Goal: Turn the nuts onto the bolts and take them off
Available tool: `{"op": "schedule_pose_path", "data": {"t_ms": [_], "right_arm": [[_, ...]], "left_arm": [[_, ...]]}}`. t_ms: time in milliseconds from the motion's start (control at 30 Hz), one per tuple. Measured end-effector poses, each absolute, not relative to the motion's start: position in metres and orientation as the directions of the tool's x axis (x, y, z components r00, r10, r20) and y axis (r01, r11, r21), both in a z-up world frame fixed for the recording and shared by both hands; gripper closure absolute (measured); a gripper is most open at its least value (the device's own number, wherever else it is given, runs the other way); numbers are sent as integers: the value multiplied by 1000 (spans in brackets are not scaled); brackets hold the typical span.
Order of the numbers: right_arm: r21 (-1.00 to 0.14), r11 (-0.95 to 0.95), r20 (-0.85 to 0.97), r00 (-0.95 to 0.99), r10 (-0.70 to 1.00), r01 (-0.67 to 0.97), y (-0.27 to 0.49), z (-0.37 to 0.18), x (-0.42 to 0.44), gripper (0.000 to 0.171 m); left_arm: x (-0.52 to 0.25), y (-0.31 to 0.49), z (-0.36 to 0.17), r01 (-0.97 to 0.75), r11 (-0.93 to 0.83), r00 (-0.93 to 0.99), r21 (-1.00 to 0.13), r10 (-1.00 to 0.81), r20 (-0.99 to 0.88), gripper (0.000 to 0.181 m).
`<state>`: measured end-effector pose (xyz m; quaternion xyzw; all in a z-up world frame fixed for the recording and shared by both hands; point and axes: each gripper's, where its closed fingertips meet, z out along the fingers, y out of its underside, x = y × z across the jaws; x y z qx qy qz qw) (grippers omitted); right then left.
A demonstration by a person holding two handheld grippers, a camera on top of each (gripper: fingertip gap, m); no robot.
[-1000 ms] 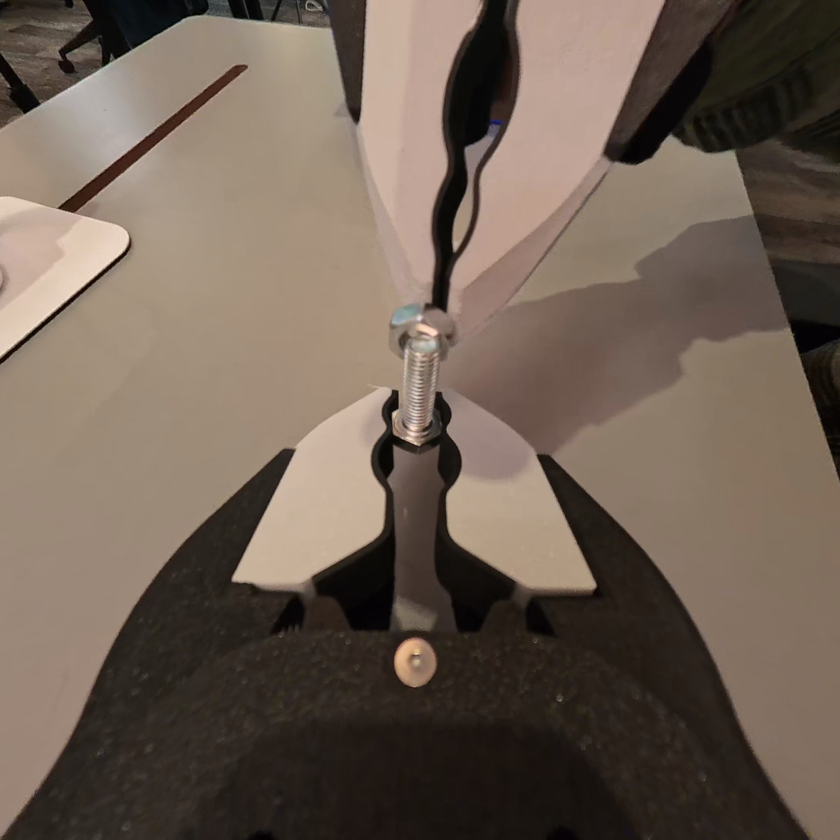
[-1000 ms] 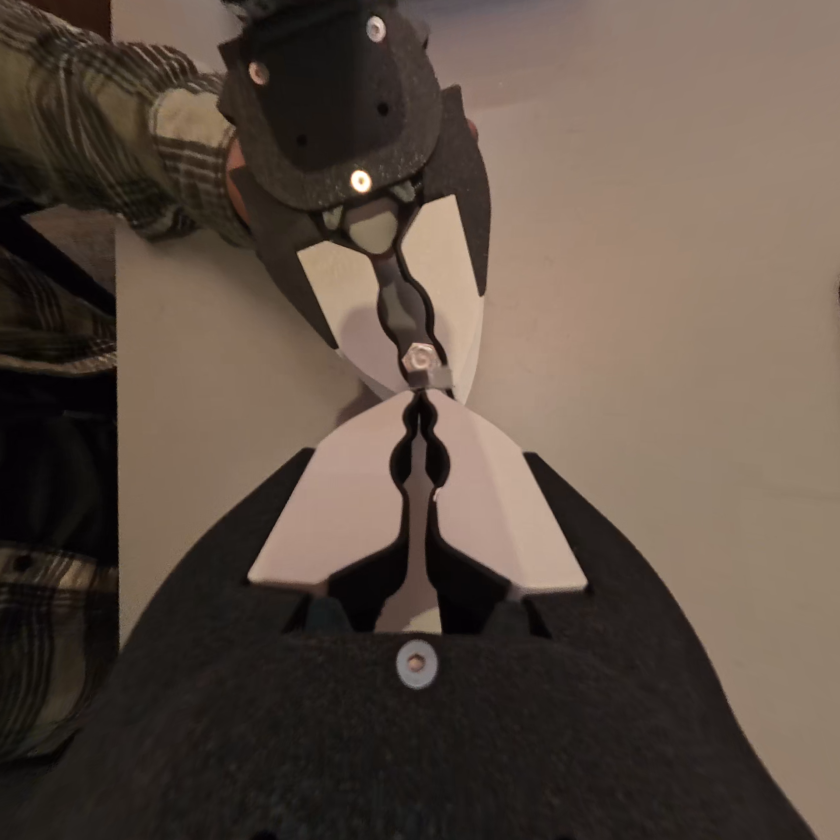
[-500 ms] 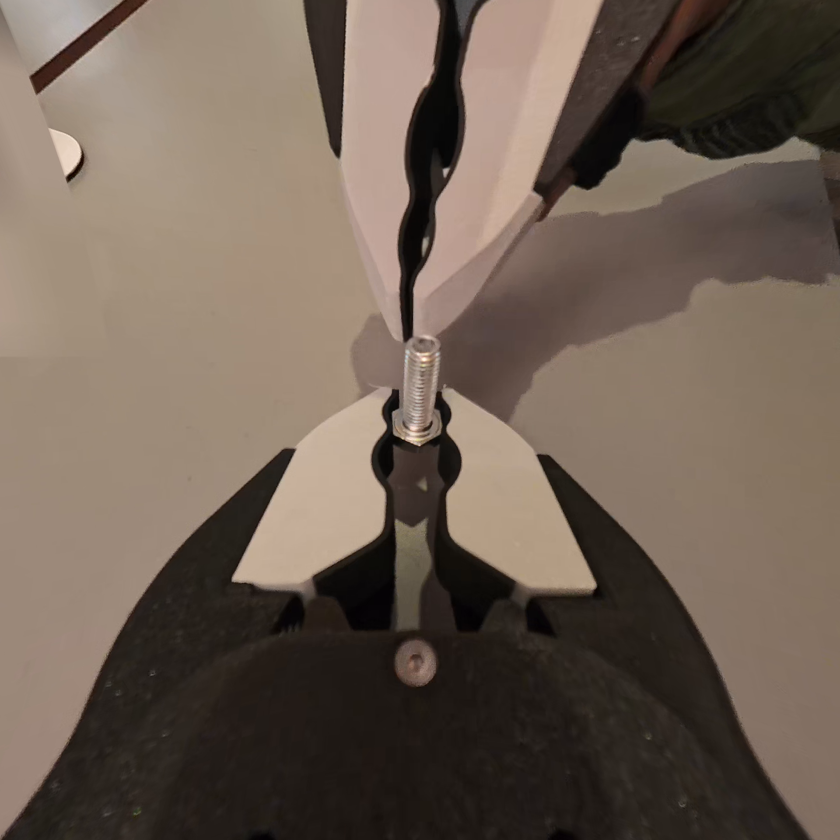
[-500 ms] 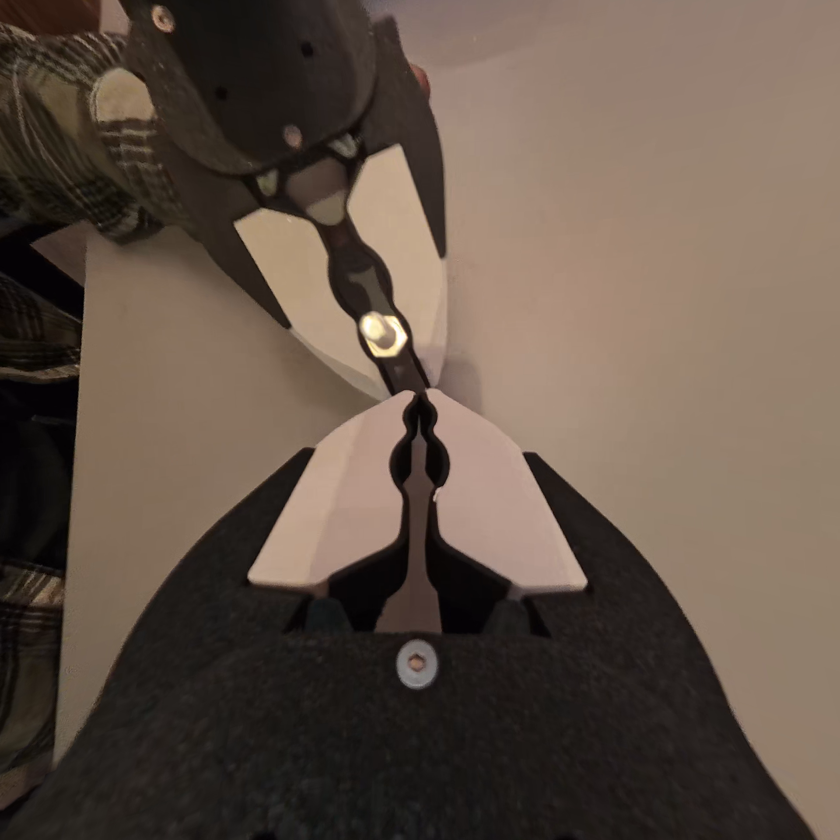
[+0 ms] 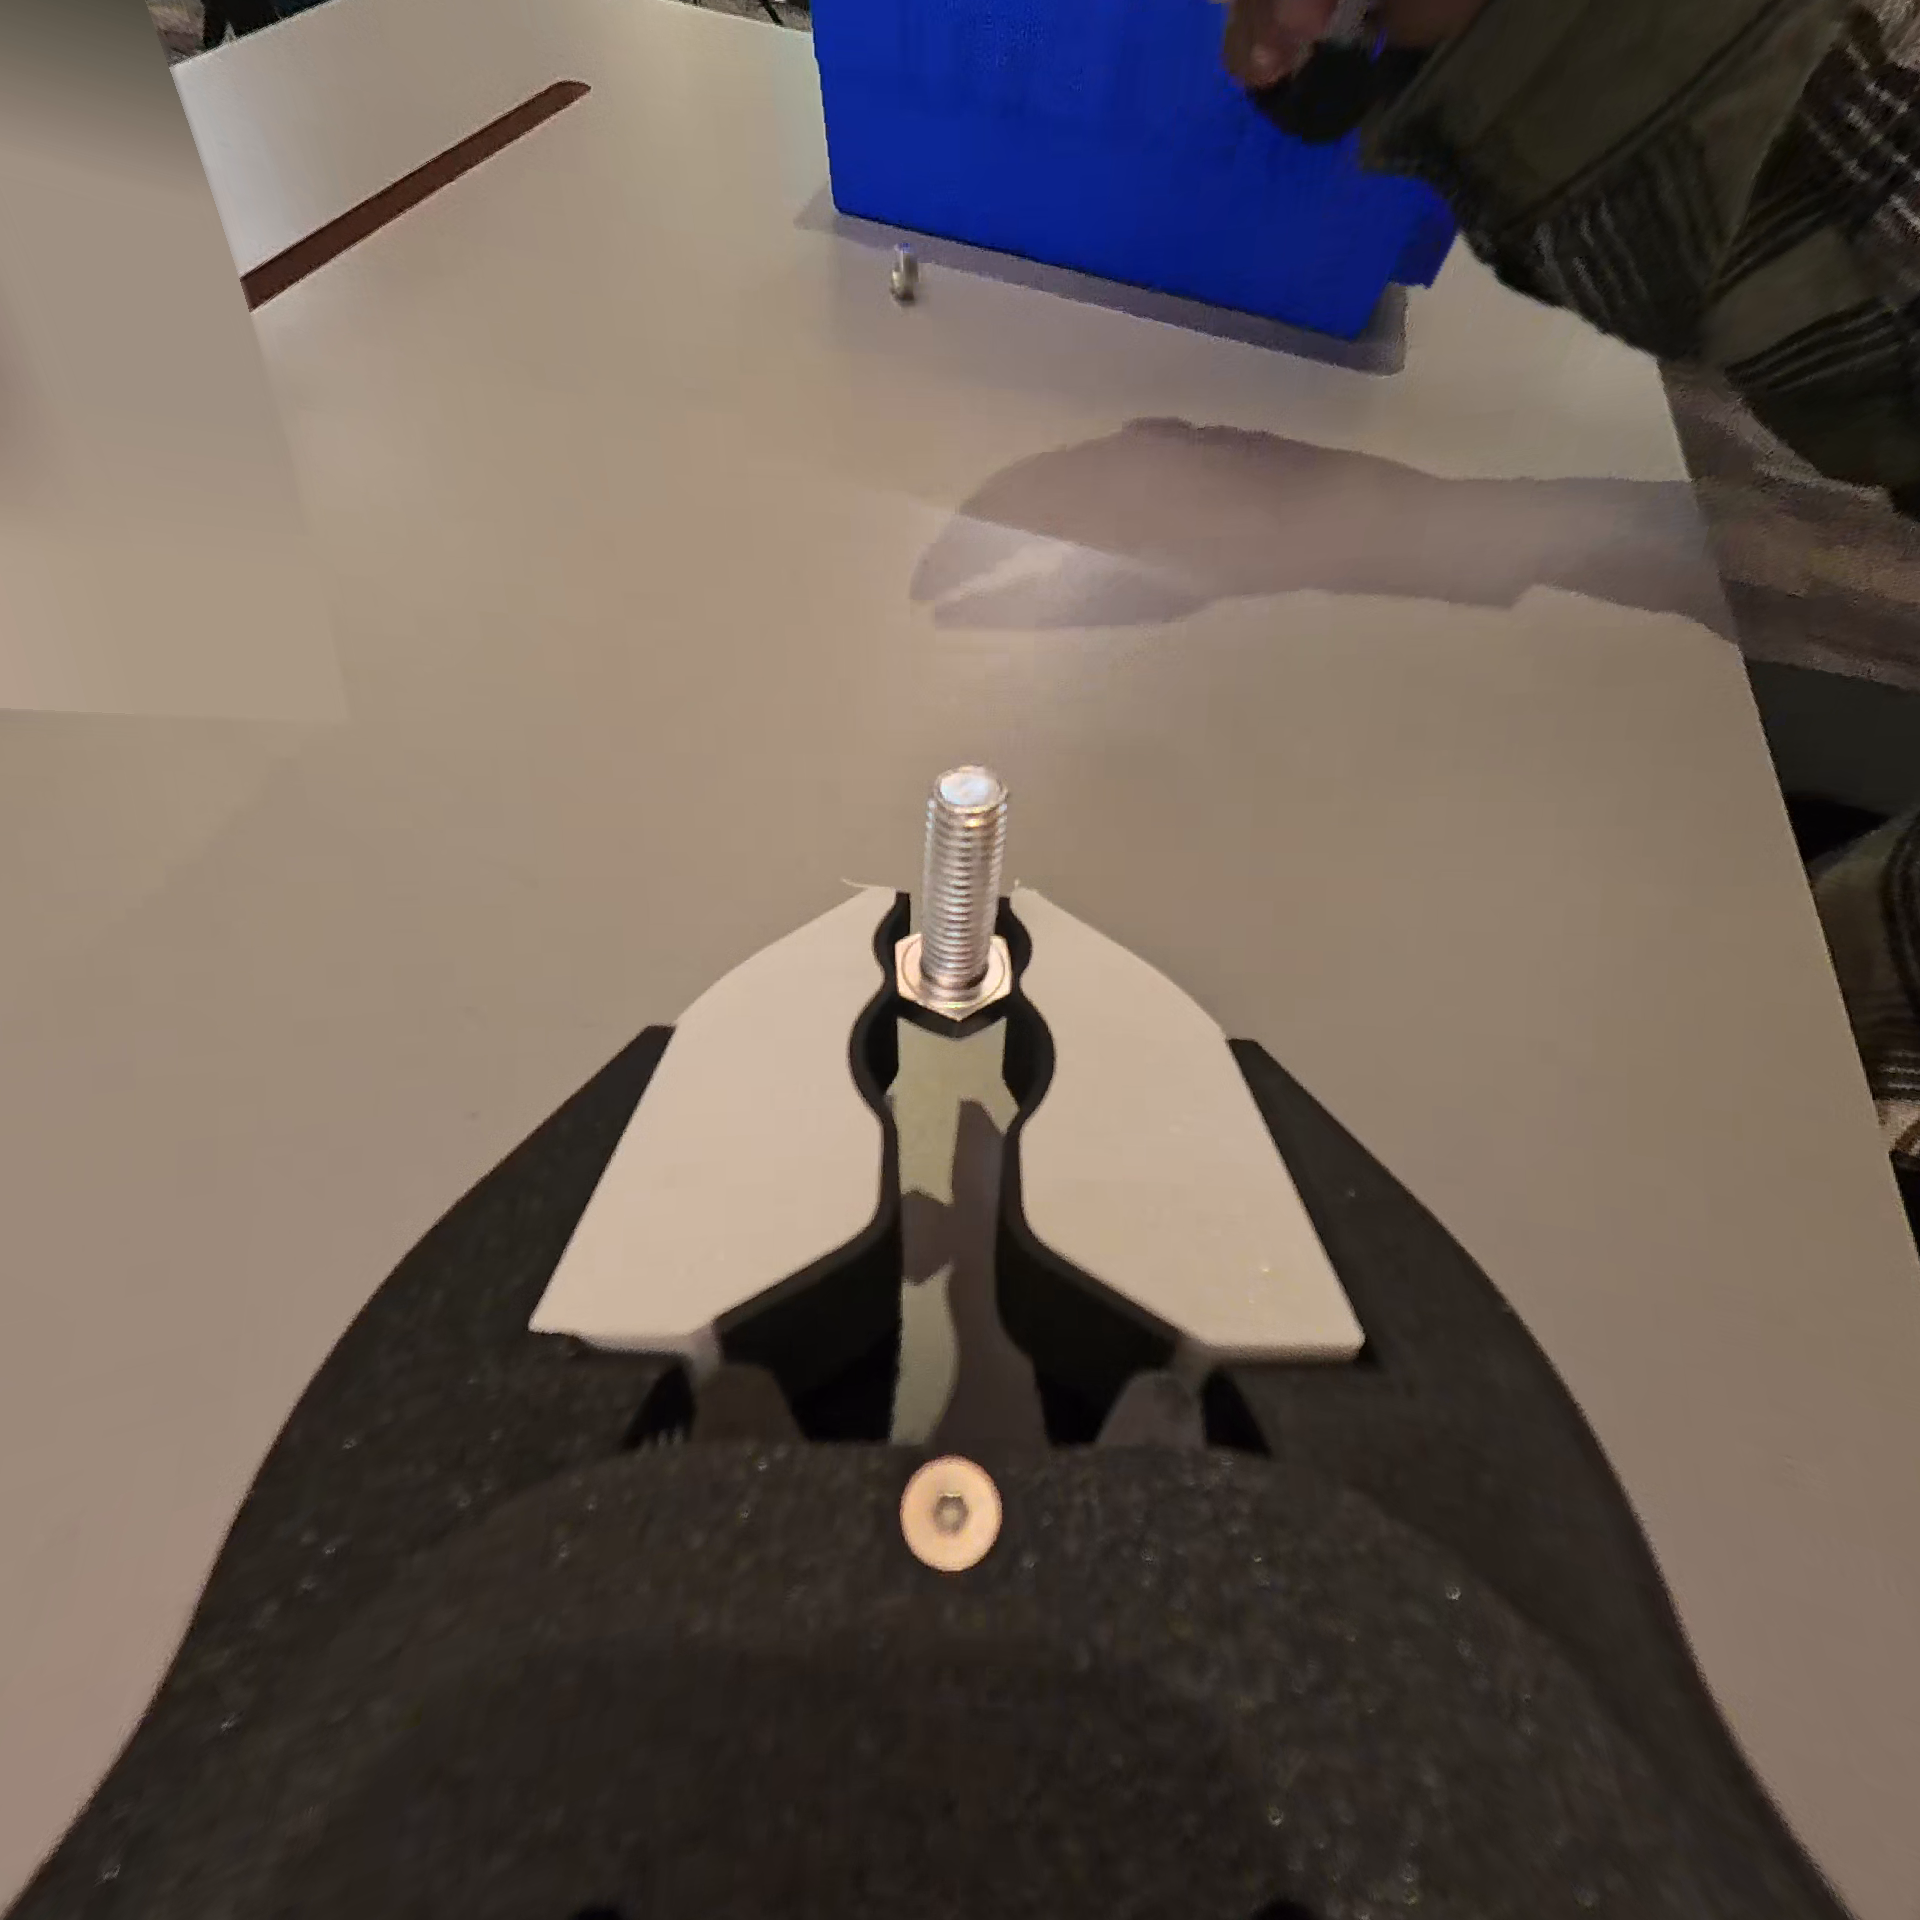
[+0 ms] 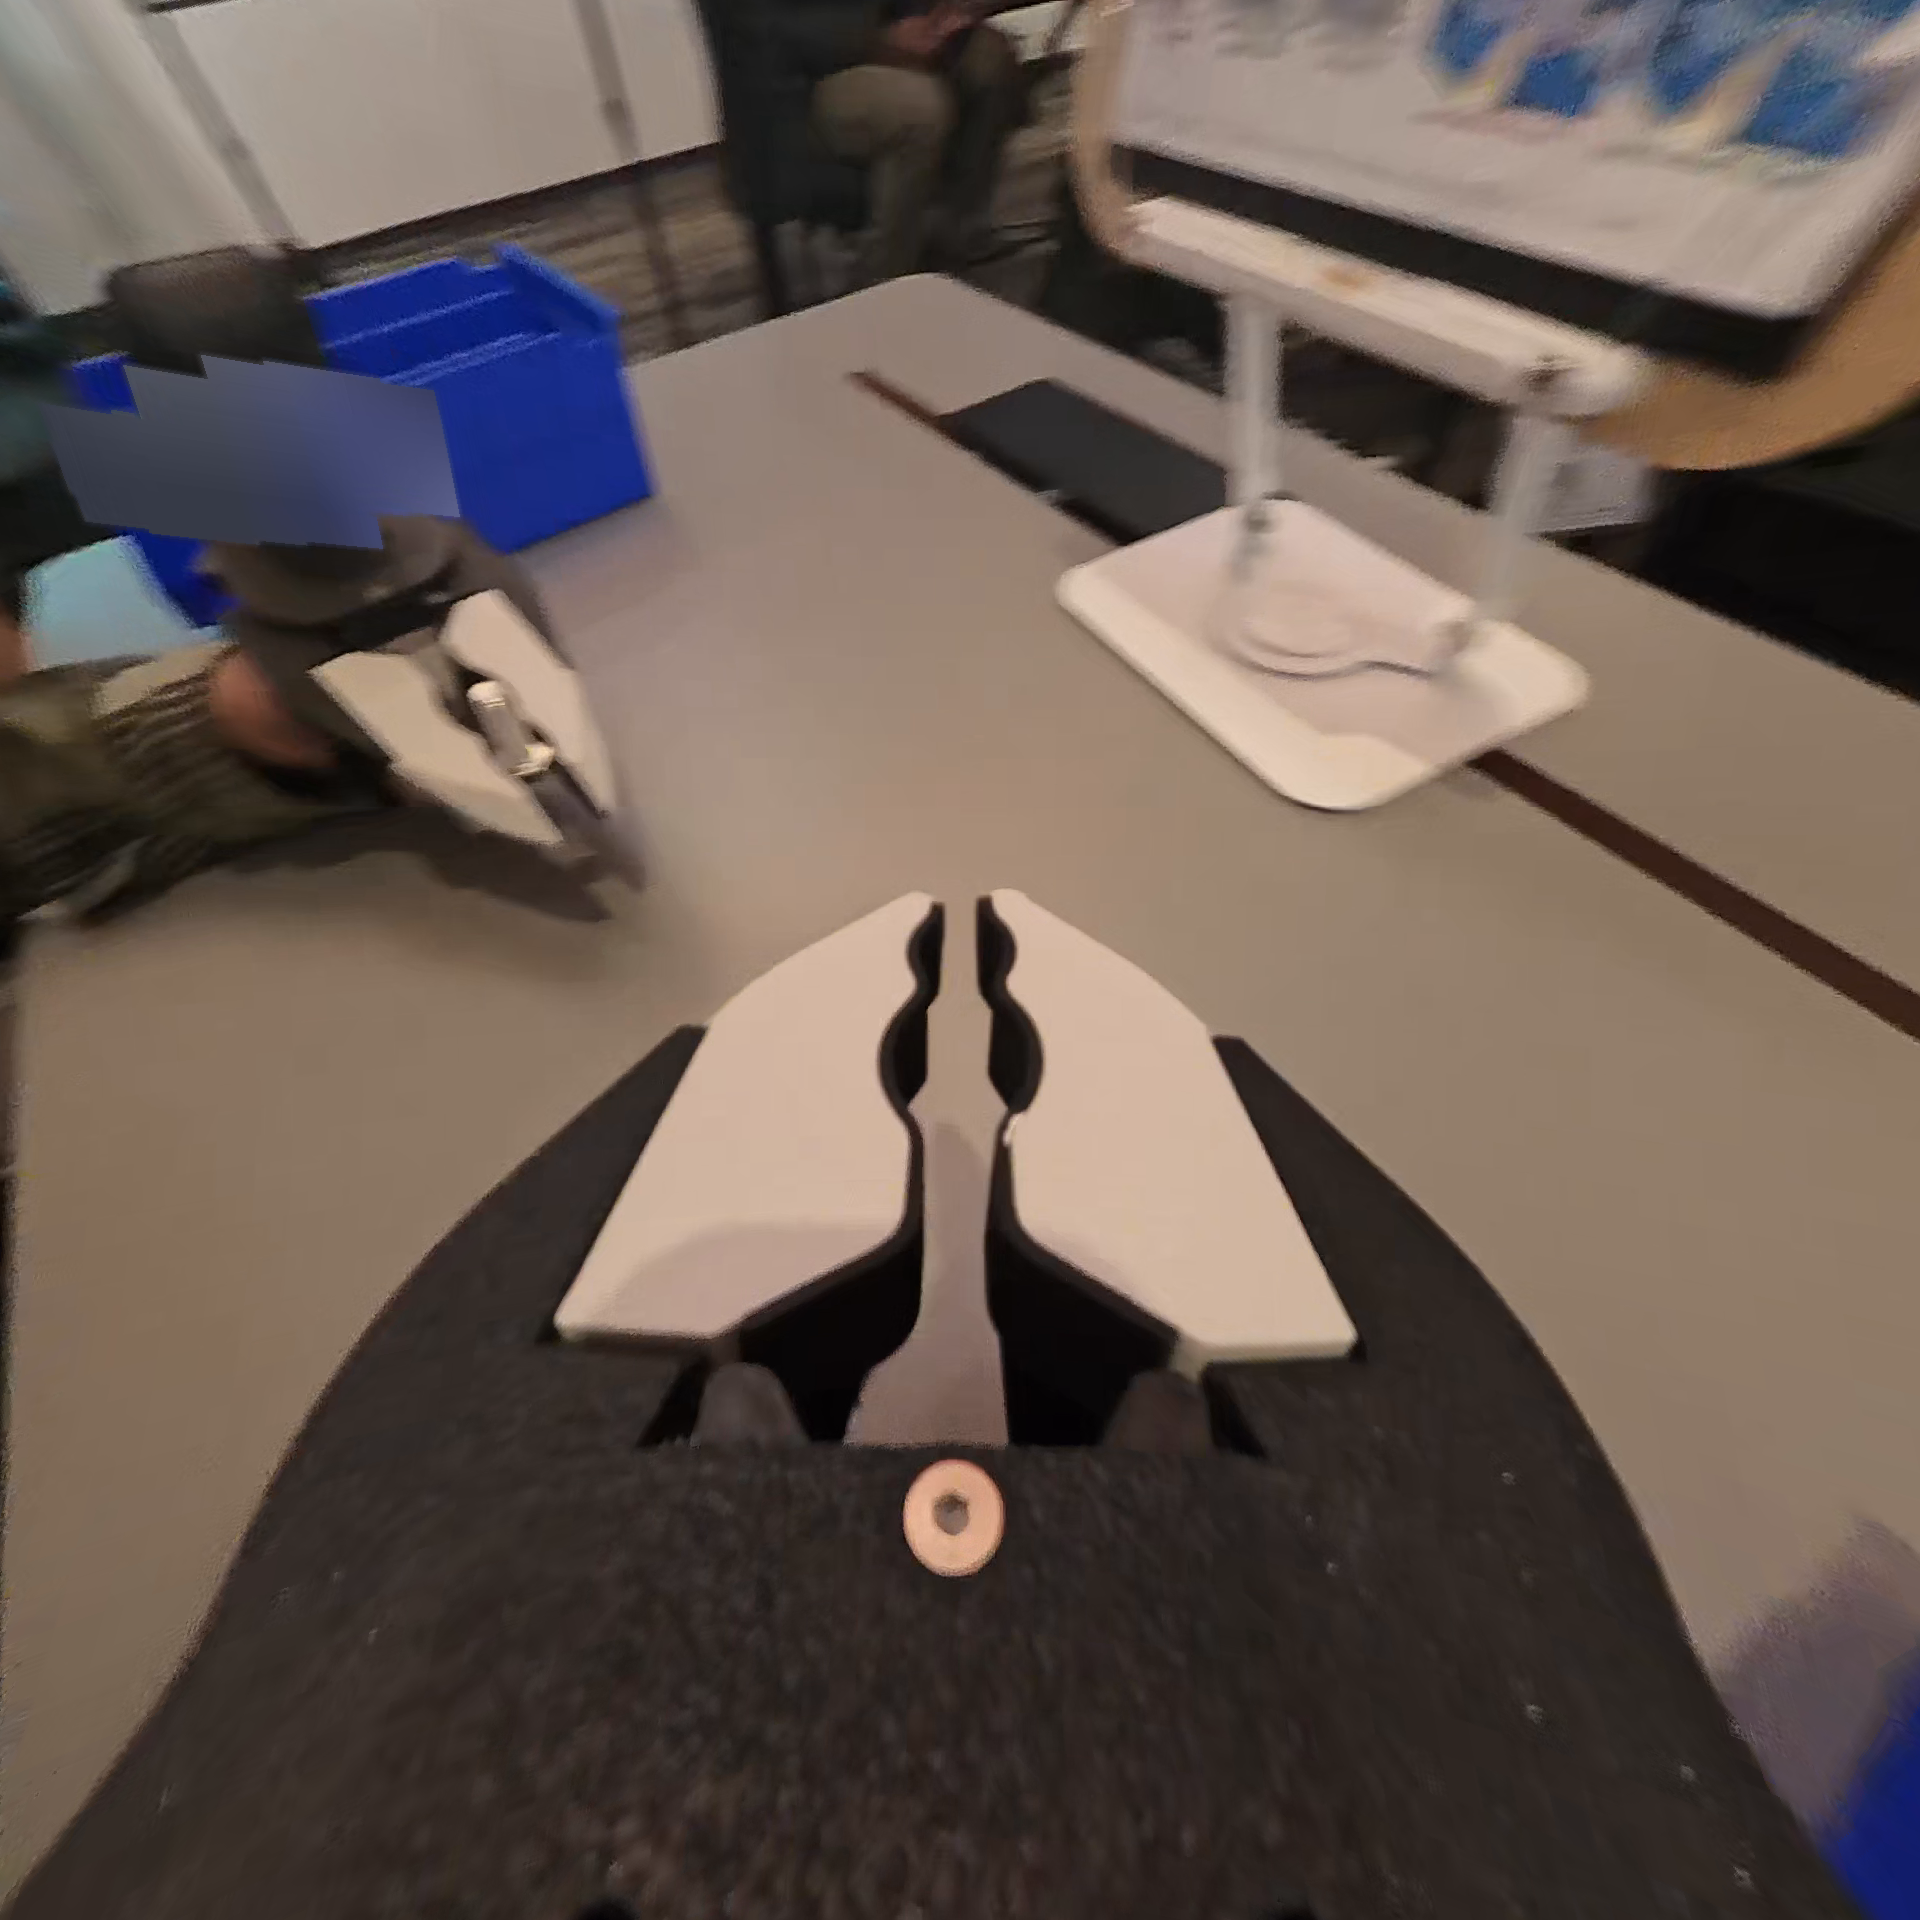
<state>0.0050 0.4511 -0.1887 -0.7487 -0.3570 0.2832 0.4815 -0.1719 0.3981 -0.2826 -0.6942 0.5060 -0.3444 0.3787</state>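
My left gripper (image 5: 951, 909) is shut on the hex head of a silver bolt (image 5: 964, 883). The bolt's bare threaded shaft stands upright above the grey table (image 5: 623, 623), with no nut on it. The left gripper (image 6: 540, 769) and the bolt (image 6: 497, 722) also show, blurred, at the left of the right wrist view. My right gripper (image 6: 958, 914) is held above the table, well apart from the bolt. Its jaws stand a narrow gap apart with nothing between them. A small silver piece (image 5: 900, 278), maybe a nut, lies on the table in front of a blue bin (image 5: 1091, 135).
The blue bin (image 6: 499, 395) stands at the far side of the table. A white stand base (image 6: 1320, 675) with a board on posts is at the right. A black pad (image 6: 1091, 447) and a dark slot (image 6: 1662, 862) cross the table. A sleeve (image 5: 1662, 187) reaches in.
My right gripper has pulled away from the bolt tip and its jaws have parted slightly. The nut seen at its tips a second ago no longer shows. My left gripper still holds the bolt.
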Motion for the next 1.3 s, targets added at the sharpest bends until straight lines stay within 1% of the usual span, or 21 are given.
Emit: {"op": "schedule_pose_path", "data": {"t_ms": [33,133,233,300,400,467,500,533,600,667,767,900,967,1067,1133,1300], "right_arm": [[-925,-282,-59,638,768,255,454,-184,21,163],[-940,-261,-21,724,689,221,452,-167,54,162],[-948,-267,-37,773,633,173,447,-156,78,162],[-940,-294,-44,791,611,175,444,-158,88,162],[-911,-341,-22,799,601,232,443,-168,94,162],[-861,-367,64,790,610,353,446,-178,98,161],[-809,-375,142,770,622,453,450,-187,102,159],[-727,-388,235,737,634,566,456,-197,110,157],[-513,-389,377,608,699,765,467,-215,127,152],[-319,-365,386,472,793,875,475,-231,138,148],[-100,-236,329,256,909,967,487,-245,149,141],[92,-146,170,129,977,985,500,-268,160,142],[209,-123,100,104,989,970,505,-282,171,142],[364,-93,46,82,996,927,513,-300,188,142],[414,-83,31,77,997,907,518,-308,192,143],[489,-91,-2,106,994,868,526,-324,199,146]], "left_arm": [[-172,398,-283,-442,-201,249,-874,-964,95,166],[-171,397,-284,-447,-196,245,-873,-965,92,166],[-170,396,-283,-446,-189,240,-875,-967,87,166],[-169,395,-282,-444,-186,234,-876,-968,88,166],[-169,394,-281,-441,-184,233,-879,-969,86,166],[-169,394,-280,-436,-178,234,-882,-969,80,166],[-169,395,-279,-435,-177,234,-883,-969,78,166],[-169,395,-279,-433,-177,235,-884,-969,79,166],[-169,395,-279,-432,-176,235,-884,-969,78,166],[-170,395,-279,-433,-172,235,-885,-969,73,166],[-170,396,-278,-431,-166,234,-887,-970,68,166],[-173,399,-279,-432,-169,244,-886,-968,66,166],[-176,401,-279,-431,-170,251,-886,-966,63,166],[-180,405,-278,-431,-170,263,-886,-963,57,166],[-182,407,-277,-428,-173,268,-887,-962,58,166],[-184,409,-276,-422,-179,274,-889,-960,63,166]]}}
